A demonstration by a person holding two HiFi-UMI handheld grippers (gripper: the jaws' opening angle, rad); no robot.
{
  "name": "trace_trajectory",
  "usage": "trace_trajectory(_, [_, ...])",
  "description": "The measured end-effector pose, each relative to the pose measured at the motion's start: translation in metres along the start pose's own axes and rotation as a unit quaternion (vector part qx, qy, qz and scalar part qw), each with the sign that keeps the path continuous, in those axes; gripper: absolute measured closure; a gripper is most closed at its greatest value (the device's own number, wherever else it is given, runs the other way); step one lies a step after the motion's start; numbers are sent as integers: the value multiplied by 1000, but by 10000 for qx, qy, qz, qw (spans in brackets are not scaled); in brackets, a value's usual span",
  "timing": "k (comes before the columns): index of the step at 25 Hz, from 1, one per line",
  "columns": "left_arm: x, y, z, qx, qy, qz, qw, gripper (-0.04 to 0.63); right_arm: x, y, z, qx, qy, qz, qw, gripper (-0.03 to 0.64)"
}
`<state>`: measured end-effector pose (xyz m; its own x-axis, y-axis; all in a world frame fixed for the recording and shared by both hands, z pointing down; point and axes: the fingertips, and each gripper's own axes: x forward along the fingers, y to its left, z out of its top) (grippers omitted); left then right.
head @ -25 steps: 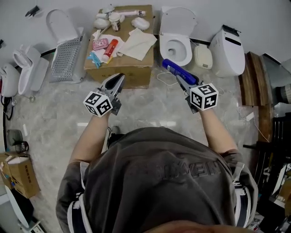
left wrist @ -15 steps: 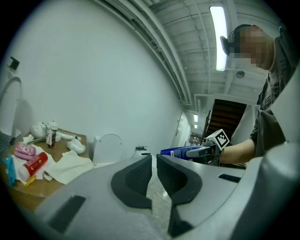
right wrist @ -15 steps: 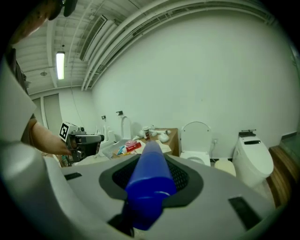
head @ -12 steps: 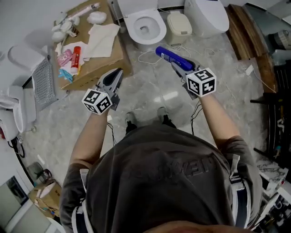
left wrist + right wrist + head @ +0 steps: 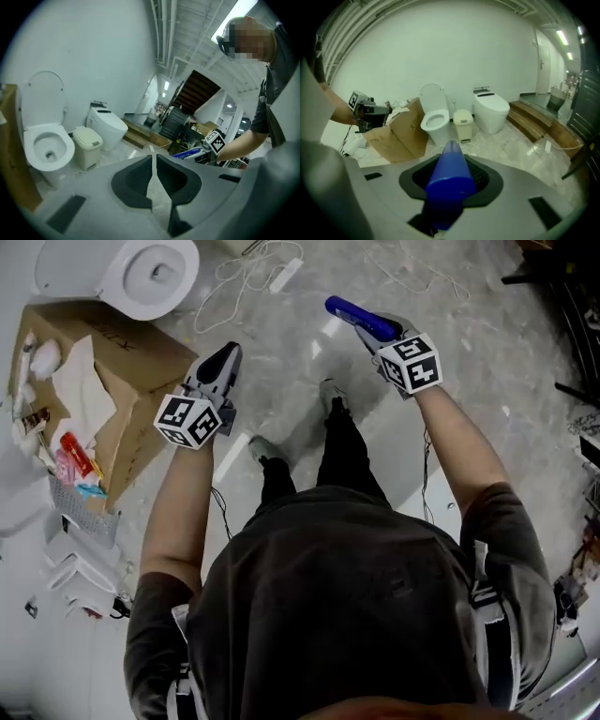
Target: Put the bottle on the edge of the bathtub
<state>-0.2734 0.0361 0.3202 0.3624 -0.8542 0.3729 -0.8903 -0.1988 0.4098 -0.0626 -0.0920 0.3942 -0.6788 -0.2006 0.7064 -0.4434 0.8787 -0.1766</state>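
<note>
A blue bottle (image 5: 359, 318) lies lengthwise between the jaws of my right gripper (image 5: 378, 332), which is shut on it and held out over the marble floor. In the right gripper view the bottle (image 5: 450, 171) fills the space between the dark pads and points forward. My left gripper (image 5: 223, 360) hangs at the same height to the left, its jaws (image 5: 153, 161) closed to a thin slit with nothing in them. The left gripper view catches the right gripper's marker cube (image 5: 215, 142) and the bottle (image 5: 187, 153) at the right.
A white toilet (image 5: 150, 273) and a cardboard box (image 5: 127, 357) topped with toiletries sit at the upper left. Cables (image 5: 272, 273) lie on the floor ahead. A second toilet (image 5: 490, 112), a small bin (image 5: 463, 124) and wooden steps (image 5: 539, 124) stand along the wall.
The person has turned away from the box and toilet, which slid to the upper left of the head view. Both grippers came down together; the bottle stays in the right one.
</note>
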Motion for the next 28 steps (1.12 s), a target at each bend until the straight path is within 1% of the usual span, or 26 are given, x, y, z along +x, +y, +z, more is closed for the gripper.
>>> trace_trajectory(3, [81, -17, -43, -17, 458, -364, 9983, 568, 15, -63, -78, 234, 367, -327, 9985, 486])
trace_trajectory(6, [144, -39, -102, -97, 984, -709, 9926, 568, 25, -105, -172, 581, 786, -580, 9935, 486])
trace_trajectory(10, [198, -61, -183, -250, 1705, -1078, 9791, 568, 35, -127, -305, 1101, 1412, -833, 9803, 486])
trace_trajectory(14, [241, -73, -256, -254, 2221, -1328, 9656, 568, 50, -150, -414, 1329, 1910, -1020, 9672, 486])
trace_trajectory(17, [264, -77, -309, -326, 2548, -1414, 9561, 568, 60, -164, -489, 1480, 2289, -1163, 9551, 486])
trace_trajectory(19, [273, -82, -341, -352, 2804, -1510, 9473, 568, 66, -169, -533, 1698, 2453, -1296, 9456, 486])
trace_trajectory(22, [282, -88, -383, -384, 3161, -1641, 9336, 568, 77, -172, -585, 1985, 2664, -1474, 9316, 486])
trace_trajectory(25, [291, -87, -415, -383, 3358, -1686, 9259, 568, 93, -175, -626, 2019, 2911, -1513, 9228, 486])
trace_trajectory(28, [298, -82, -437, -362, 3500, -1741, 9197, 568, 109, -168, -661, 1958, 3186, -1446, 9161, 485])
